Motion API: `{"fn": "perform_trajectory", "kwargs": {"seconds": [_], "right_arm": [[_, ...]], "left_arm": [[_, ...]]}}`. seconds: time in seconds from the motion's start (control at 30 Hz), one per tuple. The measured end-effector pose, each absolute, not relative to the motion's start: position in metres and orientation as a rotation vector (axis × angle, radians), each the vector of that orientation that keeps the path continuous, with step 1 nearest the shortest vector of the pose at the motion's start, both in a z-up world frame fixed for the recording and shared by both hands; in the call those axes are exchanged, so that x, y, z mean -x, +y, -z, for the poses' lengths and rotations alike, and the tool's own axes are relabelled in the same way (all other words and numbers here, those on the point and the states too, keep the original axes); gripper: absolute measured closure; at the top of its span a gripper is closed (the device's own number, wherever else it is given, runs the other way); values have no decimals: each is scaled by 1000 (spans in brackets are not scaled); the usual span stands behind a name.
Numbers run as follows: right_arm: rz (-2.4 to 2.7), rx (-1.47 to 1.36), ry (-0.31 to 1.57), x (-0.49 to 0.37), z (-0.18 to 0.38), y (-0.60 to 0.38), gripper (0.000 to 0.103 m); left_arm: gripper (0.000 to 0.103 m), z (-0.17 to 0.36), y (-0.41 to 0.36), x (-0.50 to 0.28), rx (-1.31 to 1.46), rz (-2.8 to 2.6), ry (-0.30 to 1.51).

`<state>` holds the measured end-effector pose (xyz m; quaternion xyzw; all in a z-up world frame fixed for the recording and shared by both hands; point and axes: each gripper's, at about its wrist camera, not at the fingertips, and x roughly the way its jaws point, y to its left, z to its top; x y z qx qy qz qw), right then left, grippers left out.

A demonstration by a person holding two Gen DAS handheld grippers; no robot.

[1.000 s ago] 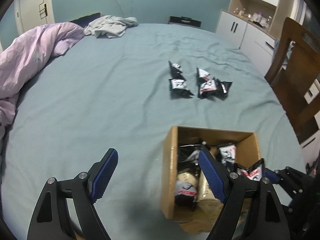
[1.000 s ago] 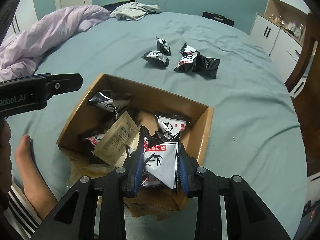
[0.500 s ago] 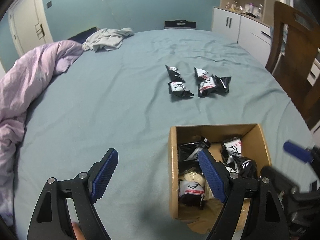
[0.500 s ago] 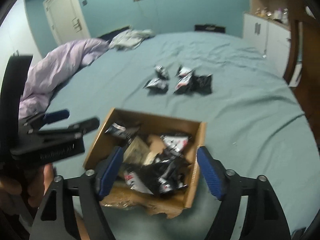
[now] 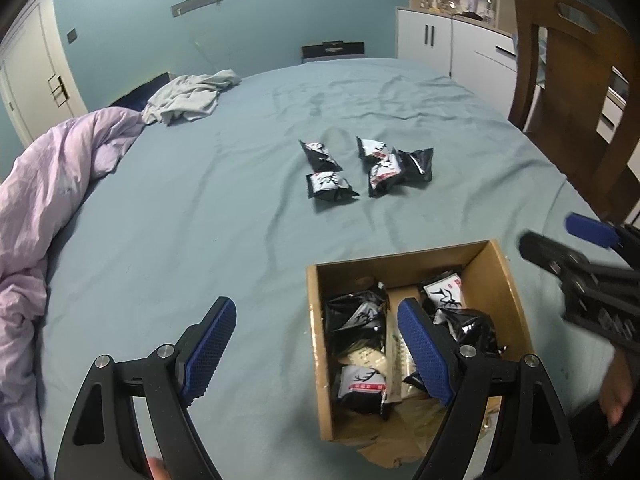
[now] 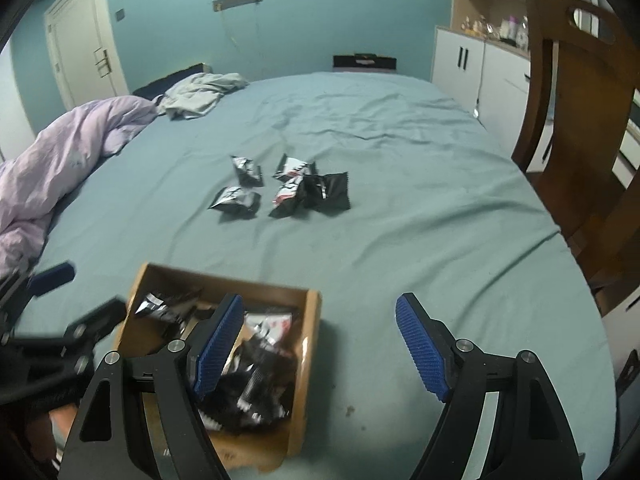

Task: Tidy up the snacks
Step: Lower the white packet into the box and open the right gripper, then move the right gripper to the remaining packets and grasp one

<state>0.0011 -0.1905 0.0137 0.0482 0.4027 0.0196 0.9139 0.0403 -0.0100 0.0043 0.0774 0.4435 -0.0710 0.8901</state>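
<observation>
An open cardboard box (image 5: 400, 258) sits on the teal bed near me, holding several black-and-white snack packets (image 5: 356, 388) and a beige one. Several more black packets (image 5: 360, 168) lie in a loose cluster on the sheet further out. My left gripper (image 5: 316, 332) hangs open and empty above the box's left wall. In the right wrist view the box (image 6: 224, 282) is at lower left and the loose packets (image 6: 288, 188) lie beyond it. My right gripper (image 6: 320, 320) is open and empty above the box's right wall.
A purple duvet (image 5: 52, 184) is bunched along the bed's left side and grey clothing (image 5: 188, 96) lies at the far end. A wooden chair (image 5: 572, 92) and white cabinets (image 5: 448, 40) stand to the right. A hand (image 5: 616, 388) shows at the lower right.
My right gripper let go of the black-and-white packet, which now lies in the box, and opened wide, lifting and drawing off to the right. The left gripper rolled and rose slightly, staying open.
</observation>
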Motion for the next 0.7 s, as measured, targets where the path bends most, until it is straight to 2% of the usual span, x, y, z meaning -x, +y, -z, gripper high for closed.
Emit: {"fn": "perform_trajectory", "kwargs": {"seconds": [0.47,0.7], "right_arm": [[-49,-205,871,-91,5,-220,25],[-96,-331,962,-158,43,-236,25]], "left_arm": [[19,0,-18,-53,-167,193,973],[19,14,-17,-56,-187,199,1021]]}}
